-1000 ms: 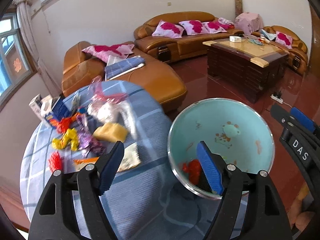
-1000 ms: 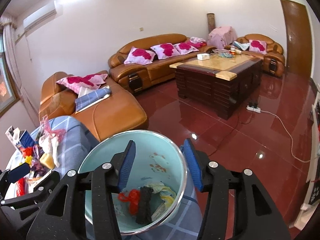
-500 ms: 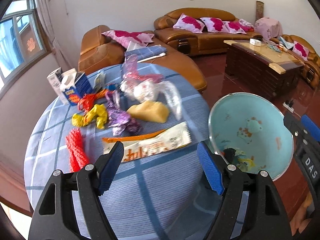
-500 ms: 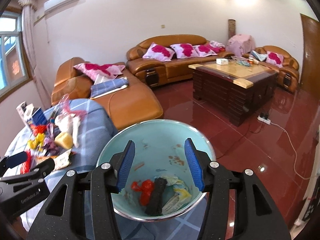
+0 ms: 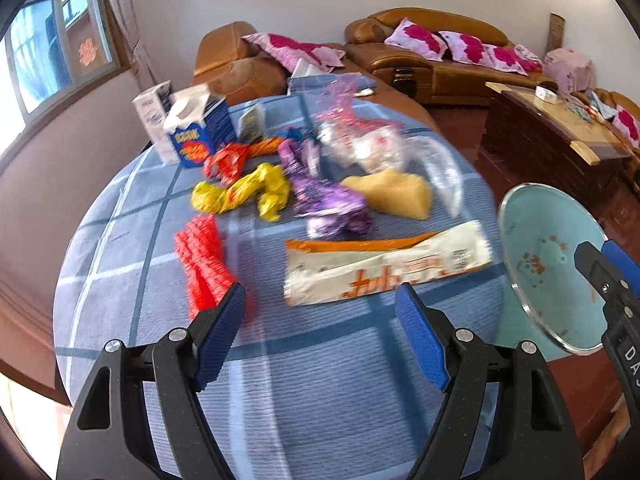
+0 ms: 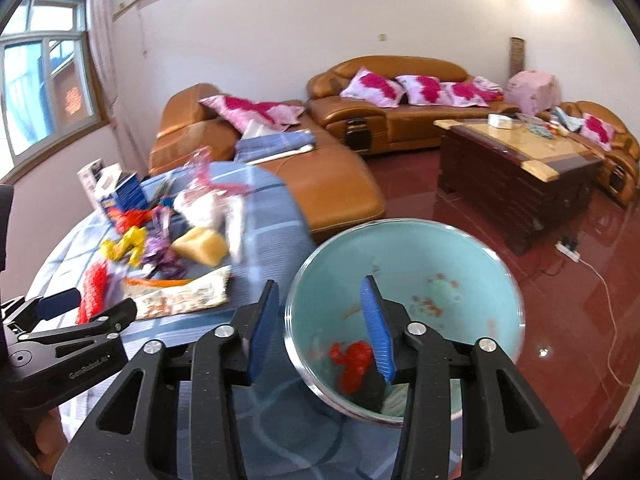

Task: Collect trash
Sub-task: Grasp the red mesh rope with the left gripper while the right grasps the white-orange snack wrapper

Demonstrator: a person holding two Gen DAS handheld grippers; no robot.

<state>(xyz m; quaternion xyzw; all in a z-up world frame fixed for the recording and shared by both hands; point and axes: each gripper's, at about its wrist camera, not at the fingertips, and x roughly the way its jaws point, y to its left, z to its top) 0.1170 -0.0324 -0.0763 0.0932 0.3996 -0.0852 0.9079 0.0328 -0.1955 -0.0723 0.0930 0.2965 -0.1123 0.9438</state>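
Wrappers lie on the round blue checked tablecloth (image 5: 320,380): a white and orange packet (image 5: 384,268), a red ribbed piece (image 5: 204,264), yellow foil (image 5: 244,194), purple foil (image 5: 332,208), a tan lump (image 5: 392,194) and clear plastic (image 5: 372,148). My left gripper (image 5: 320,320) is open and empty just short of the white packet. My right gripper (image 6: 320,320) is shut on the near rim of a pale teal bowl (image 6: 440,280), holding it at the table's right edge. Red and dark scraps (image 6: 352,364) lie in the bowl, which also shows in the left wrist view (image 5: 548,264).
A blue carton (image 5: 200,136) and a white box (image 5: 154,116) stand at the table's far left. Orange leather sofas (image 6: 400,100) with pink cushions and a dark coffee table (image 6: 520,172) stand beyond on red floor. A white cable (image 6: 592,272) lies on the floor.
My left gripper has swung left from over the bowl to over the table, now facing the wrappers. The right gripper kept hold of the bowl, shifting slightly.
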